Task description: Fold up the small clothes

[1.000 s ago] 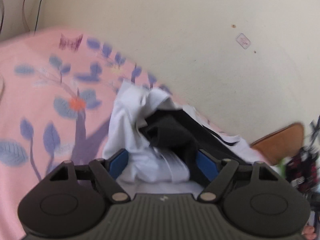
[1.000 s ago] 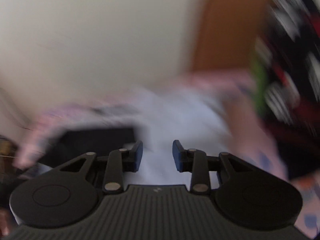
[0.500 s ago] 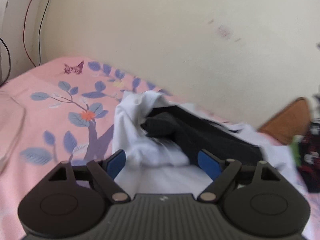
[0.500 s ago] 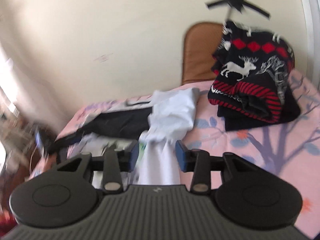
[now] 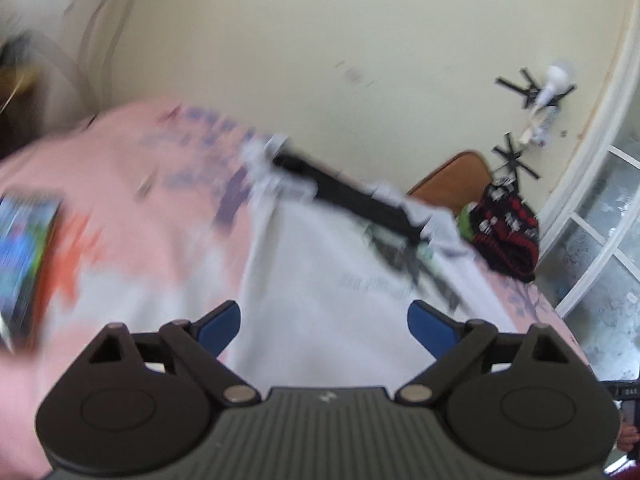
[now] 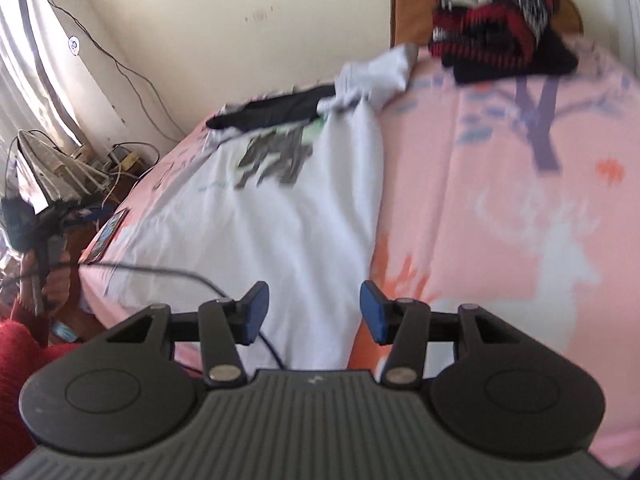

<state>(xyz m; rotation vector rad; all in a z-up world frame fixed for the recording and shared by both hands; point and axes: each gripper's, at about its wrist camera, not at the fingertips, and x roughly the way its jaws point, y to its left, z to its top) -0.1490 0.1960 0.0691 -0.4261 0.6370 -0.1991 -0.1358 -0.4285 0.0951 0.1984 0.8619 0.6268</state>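
White shirt (image 6: pixel 280 216) flat on bed (image 6: pixel 500 184), sweater (image 6: pixel 500 20) beyond | left gripper (image 5: pixel 324 320), right gripper (image 6: pixel 314 312) jaws spread, empty | pinch near hem corners evenly.

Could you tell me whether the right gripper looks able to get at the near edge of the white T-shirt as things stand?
Probably yes: the right gripper is open and the white T-shirt lies flat just ahead; only a thin black cable crosses the approach.
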